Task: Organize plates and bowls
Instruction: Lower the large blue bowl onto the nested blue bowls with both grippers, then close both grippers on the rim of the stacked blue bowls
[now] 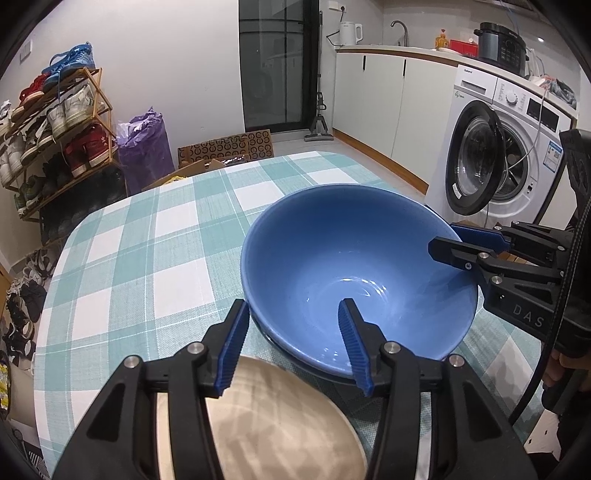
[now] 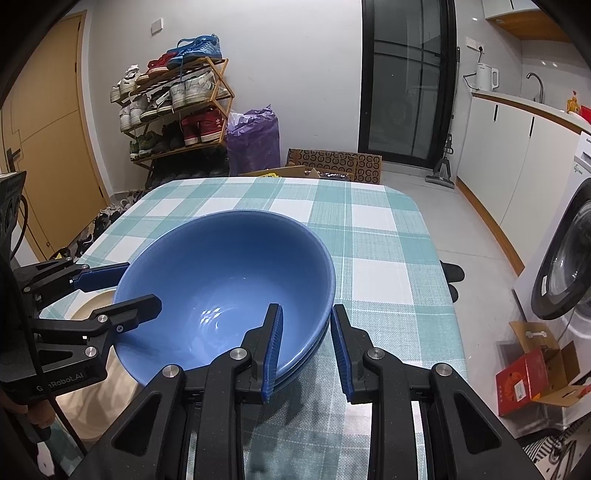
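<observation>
1. The blue bowl (image 1: 351, 269) sits at the centre of both views, on the near part of the table. A second blue rim shows just under it in the right wrist view, so it rests nested in another bowl.
2. The right gripper (image 2: 306, 347) is pinched on the bowl's near rim, with one pad inside the bowl and the other on the outer wall.
3. The left gripper (image 1: 293, 343) straddles the rim on the opposite side. One finger is inside and one outside, and its jaws are spread wider than the wall, not pressing it.
4. A beige plate (image 1: 277, 424) lies flat under the left gripper at the bottom of the left wrist view, just beside the bowl.
5. All of this rests on a teal and white checked tablecloth (image 2: 369, 240), which covers a table with rounded corners. The far half of the cloth is bare.
6. Beyond the table's far edge, a cardboard box with a ring pattern (image 2: 332, 162) lies on the pale floor.
7. A wooden shoe rack (image 2: 177, 107) full of shoes and a purple bag (image 2: 255, 136) stand against the back wall, left of a dark glass door (image 2: 406, 81).
8. At the right of the left wrist view is a white washing machine (image 1: 498, 155) with its door ajar. Beyond it run white cabinets (image 1: 369, 96) whose counter carries a kettle (image 1: 351, 33).
9. A wooden door (image 2: 48, 129) fills the left edge of the right wrist view.
</observation>
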`<control>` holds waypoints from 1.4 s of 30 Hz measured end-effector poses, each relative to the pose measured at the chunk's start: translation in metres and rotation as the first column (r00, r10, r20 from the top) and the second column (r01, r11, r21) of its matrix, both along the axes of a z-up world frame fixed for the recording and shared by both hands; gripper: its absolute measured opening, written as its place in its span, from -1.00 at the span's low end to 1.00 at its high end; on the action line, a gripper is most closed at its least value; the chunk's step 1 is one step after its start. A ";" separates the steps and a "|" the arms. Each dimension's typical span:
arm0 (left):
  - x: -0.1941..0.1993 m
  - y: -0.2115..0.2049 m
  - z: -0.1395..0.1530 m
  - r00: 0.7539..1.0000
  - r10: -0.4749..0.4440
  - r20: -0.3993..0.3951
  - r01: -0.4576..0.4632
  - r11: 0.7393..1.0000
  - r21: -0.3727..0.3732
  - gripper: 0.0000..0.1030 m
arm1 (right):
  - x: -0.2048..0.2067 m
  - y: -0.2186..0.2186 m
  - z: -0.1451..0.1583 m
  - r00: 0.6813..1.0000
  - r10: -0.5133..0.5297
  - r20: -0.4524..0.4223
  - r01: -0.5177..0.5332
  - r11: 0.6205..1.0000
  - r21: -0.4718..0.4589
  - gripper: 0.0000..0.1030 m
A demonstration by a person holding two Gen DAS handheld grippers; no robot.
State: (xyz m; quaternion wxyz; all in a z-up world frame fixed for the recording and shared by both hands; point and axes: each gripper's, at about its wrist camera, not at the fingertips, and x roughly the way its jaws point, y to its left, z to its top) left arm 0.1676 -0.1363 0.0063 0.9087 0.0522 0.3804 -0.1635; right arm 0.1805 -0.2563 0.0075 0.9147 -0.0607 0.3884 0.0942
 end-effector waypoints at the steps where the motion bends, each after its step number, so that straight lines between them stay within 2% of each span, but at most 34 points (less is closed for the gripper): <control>1: 0.000 0.000 0.000 1.000 -0.004 -0.004 0.004 1.000 -0.005 0.00 | 0.000 0.000 0.000 1.000 0.001 -0.001 -0.001 1.000 0.000 -0.49; 5: 0.001 0.004 0.002 1.000 0.000 -0.011 0.000 1.000 -0.023 0.14 | -0.001 -0.003 0.001 1.000 0.005 0.001 -0.005 1.000 0.009 -0.44; 10: 0.004 0.016 0.007 1.000 0.018 -0.015 -0.019 0.998 -0.060 0.24 | -0.004 -0.006 0.008 1.000 0.014 0.014 -0.014 1.000 0.019 -0.24; 12: 0.004 0.021 0.009 1.000 0.023 -0.015 -0.024 0.997 -0.072 0.27 | -0.005 -0.008 0.011 1.000 0.015 0.020 -0.016 0.999 0.028 -0.08; 14: 0.006 0.026 0.011 0.999 0.034 -0.019 -0.035 0.996 -0.083 0.49 | -0.006 -0.010 0.015 1.000 0.020 0.023 -0.021 0.999 0.044 0.00; 16: 0.007 0.032 0.014 0.999 0.047 -0.018 -0.048 0.994 -0.100 0.53 | -0.007 -0.012 0.018 0.999 0.026 0.019 -0.027 0.998 0.054 0.18; 18: 0.008 0.037 0.015 0.998 0.052 -0.021 -0.054 0.992 -0.112 0.55 | -0.009 -0.013 0.020 0.999 0.024 0.031 -0.026 0.998 0.064 0.53; 19: 0.009 0.038 0.015 0.998 0.055 -0.024 -0.057 0.992 -0.114 0.60 | -0.010 -0.014 0.021 0.999 0.019 0.034 -0.021 0.997 0.068 0.59; 20: 0.009 0.040 0.015 0.998 0.056 -0.028 -0.059 0.991 -0.117 0.77 | -0.010 -0.014 0.022 0.999 0.013 0.035 -0.015 0.997 0.071 0.68; 22: 0.010 0.043 0.014 0.998 0.059 -0.029 -0.062 0.990 -0.124 0.94 | -0.010 -0.015 0.023 1.000 0.004 0.031 -0.007 0.997 0.075 0.74; 27: 0.012 0.047 0.012 0.998 0.047 -0.041 -0.053 0.986 -0.158 1.00 | -0.009 -0.017 0.020 1.000 0.000 0.013 -0.001 0.997 0.073 0.95; 42: 0.025 0.043 -0.003 0.993 0.048 -0.109 -0.068 0.981 -0.182 1.00 | 0.002 -0.026 0.001 0.999 0.008 -0.052 0.002 0.984 0.181 0.98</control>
